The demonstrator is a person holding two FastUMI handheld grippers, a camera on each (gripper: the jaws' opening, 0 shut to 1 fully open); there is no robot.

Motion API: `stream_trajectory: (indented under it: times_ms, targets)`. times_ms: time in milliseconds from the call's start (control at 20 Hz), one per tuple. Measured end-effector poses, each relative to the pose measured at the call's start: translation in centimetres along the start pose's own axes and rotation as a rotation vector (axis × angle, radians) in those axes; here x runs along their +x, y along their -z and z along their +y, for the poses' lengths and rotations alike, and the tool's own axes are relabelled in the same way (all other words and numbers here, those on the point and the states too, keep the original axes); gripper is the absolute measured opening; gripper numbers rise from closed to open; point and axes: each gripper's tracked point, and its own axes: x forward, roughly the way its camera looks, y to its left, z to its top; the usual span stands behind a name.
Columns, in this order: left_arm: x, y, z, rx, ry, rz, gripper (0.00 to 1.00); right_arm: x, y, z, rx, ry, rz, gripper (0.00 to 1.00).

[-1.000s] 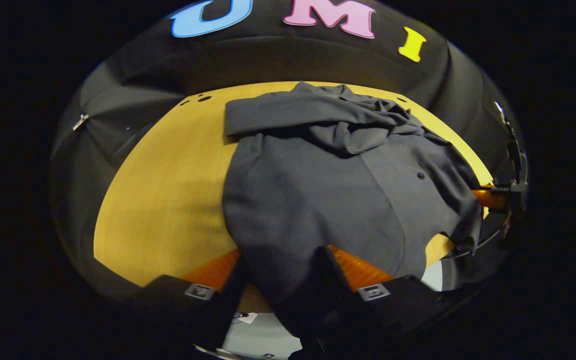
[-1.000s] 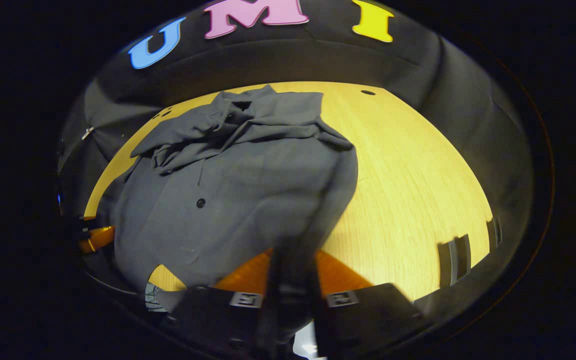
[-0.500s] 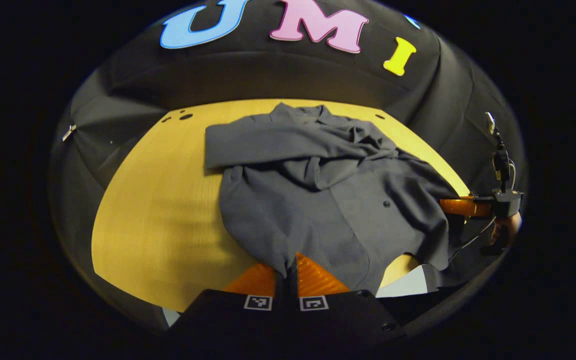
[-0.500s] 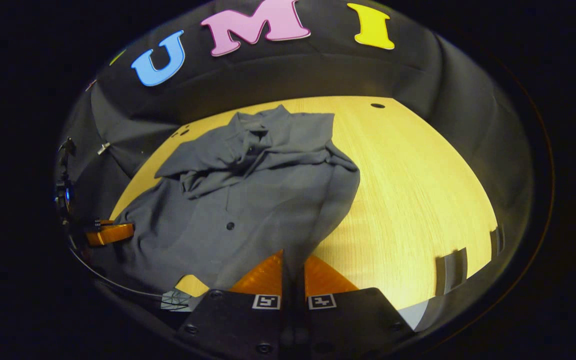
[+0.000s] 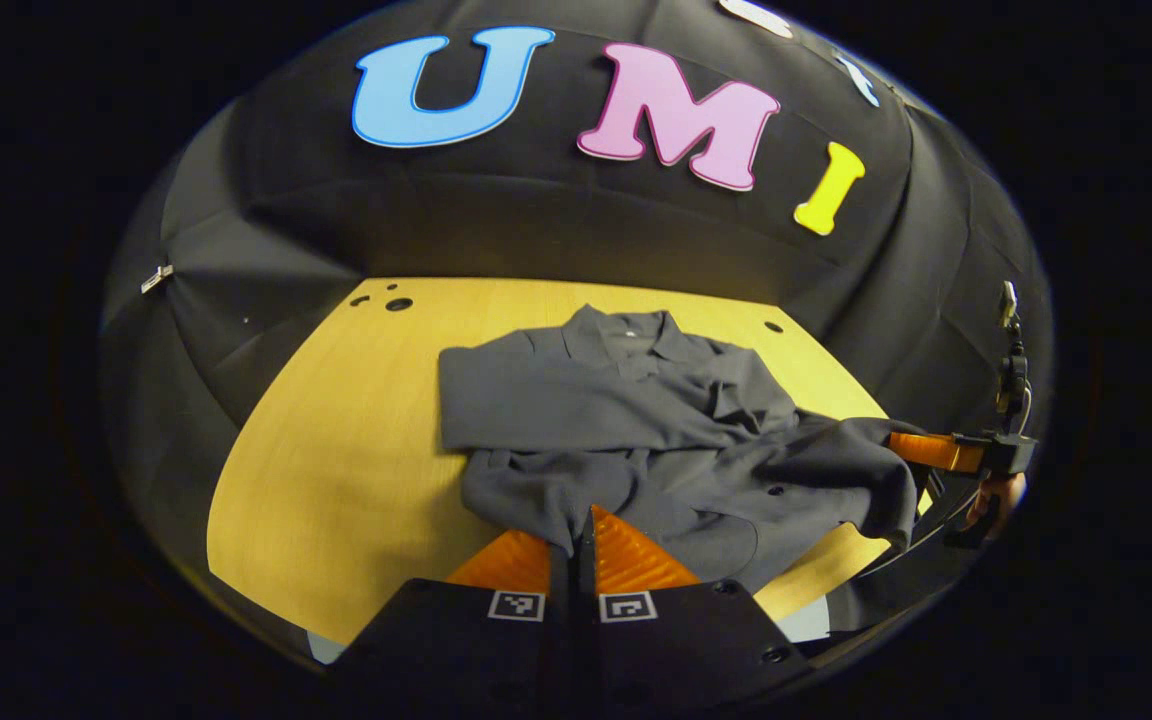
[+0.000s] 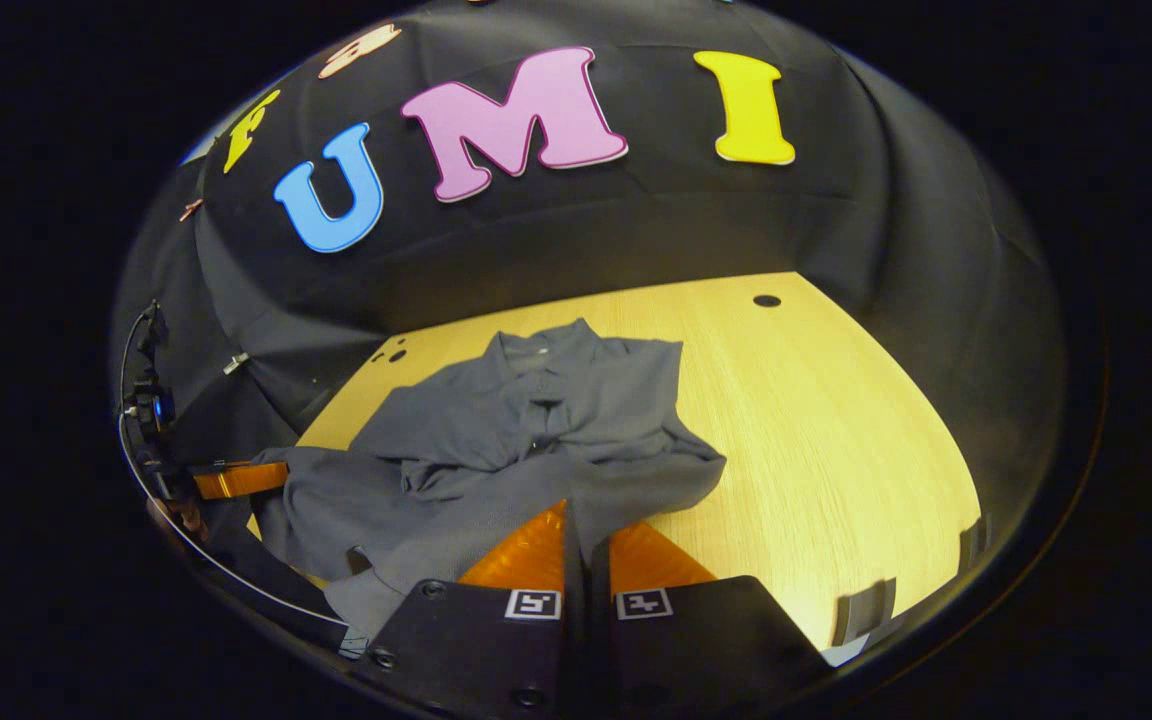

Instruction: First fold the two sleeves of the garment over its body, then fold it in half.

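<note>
Fabric of the grey garment [image 5: 636, 420] sits pinched between the closed orange fingers of your left gripper [image 5: 572, 535] at the near hem, on the left corner. The shirt lies on the yellow wooden table [image 5: 336, 450], collar at the far side, both sleeves folded across the body. Your right gripper [image 6: 576, 530] is likewise clamped tight on the hem's right corner.
</note>
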Motion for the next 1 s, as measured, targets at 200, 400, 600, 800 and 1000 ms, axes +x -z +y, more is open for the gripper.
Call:
stream_trajectory:
  times_ms: [200,400,600,800,1000]
  targets:
    - [0.9,-3.2,0.0,0.020,-0.006,-0.049,0.05,1.6,-4.1,0.0,-0.017,-0.016,-0.057,0.05]
    - [2.4,-6.5,0.5,0.031,-0.017,-0.087,0.05,4.1,-7.5,0.2,-0.036,-0.027,-0.102,0.05]
    - [4.6,-9.9,1.1,0.027,-0.029,-0.120,0.06,6.9,-10.6,0.0,-0.051,-0.031,-0.128,0.05]
    - [7.7,-13.1,1.6,0.048,-0.047,-0.152,0.06,10.2,-12.8,-0.6,-0.057,-0.029,-0.143,0.05]
    - [11.1,-14.8,2.3,0.058,-0.069,-0.162,0.05,13.7,-14.1,-1.4,-0.062,-0.027,-0.144,0.05]
